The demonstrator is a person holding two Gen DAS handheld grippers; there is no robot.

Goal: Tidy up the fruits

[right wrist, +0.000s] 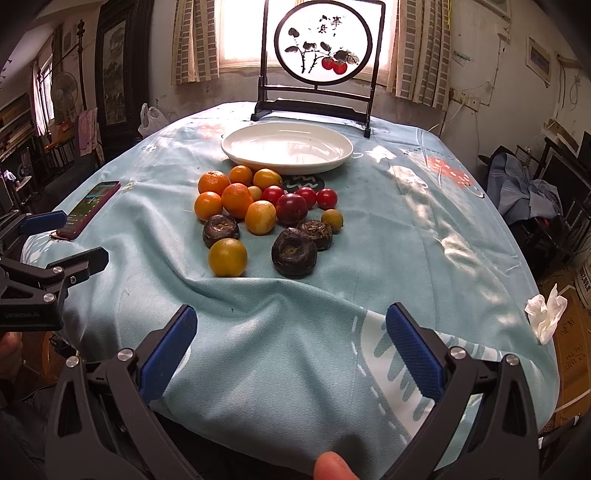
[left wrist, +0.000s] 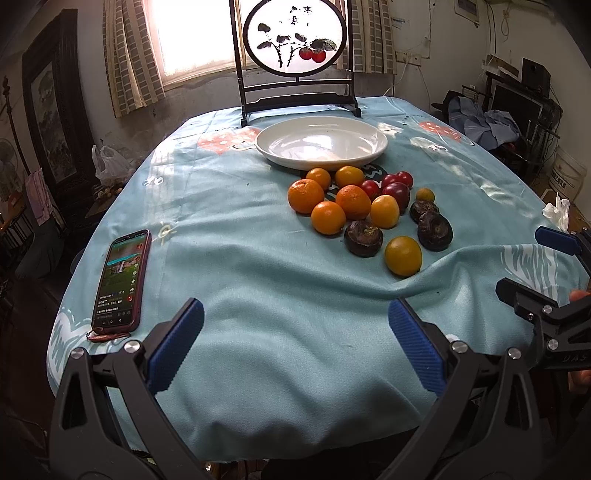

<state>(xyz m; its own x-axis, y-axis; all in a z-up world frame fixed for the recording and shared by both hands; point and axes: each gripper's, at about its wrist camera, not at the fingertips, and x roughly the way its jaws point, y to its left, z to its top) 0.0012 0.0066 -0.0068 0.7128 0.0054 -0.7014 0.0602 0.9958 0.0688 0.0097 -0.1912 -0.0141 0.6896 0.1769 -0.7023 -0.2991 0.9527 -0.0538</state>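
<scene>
**Fruit heaped before a bare plate, both grippers wide and holding nothing**

The left gripper point(left wrist: 295, 347) hangs over the near edge of the surface point(left wrist: 258, 266), its blue pads spread far apart with only the light blue cloth between them. The right gripper point(right wrist: 291, 354) sits the same way just to its right, jaws fully spread and gripping nothing; a fingertip point(right wrist: 330, 467) shows at the bottom of the right wrist view.

The fruits lie in a loose cluster on the cloth, past both grippers and just near of the white plate point(left wrist: 376, 147), which has nothing on it. Four oranges point(left wrist: 306, 195) crowd the left of the cluster, touching one another. Red cherry tomatoes point(left wrist: 404, 178) and a dark plum point(left wrist: 397, 194) sit toward the far right. Three dark brown water chestnuts point(left wrist: 363, 237) lie on the near side, and a yellow fruit point(left wrist: 402, 255) lies nearest of all, slightly apart.

A phone point(left wrist: 122, 280) with its screen lit rests at the left. A framed round painting point(left wrist: 295, 33) stands upright behind the plate. A crumpled tissue point(right wrist: 546, 310) lies at the right edge.
</scene>
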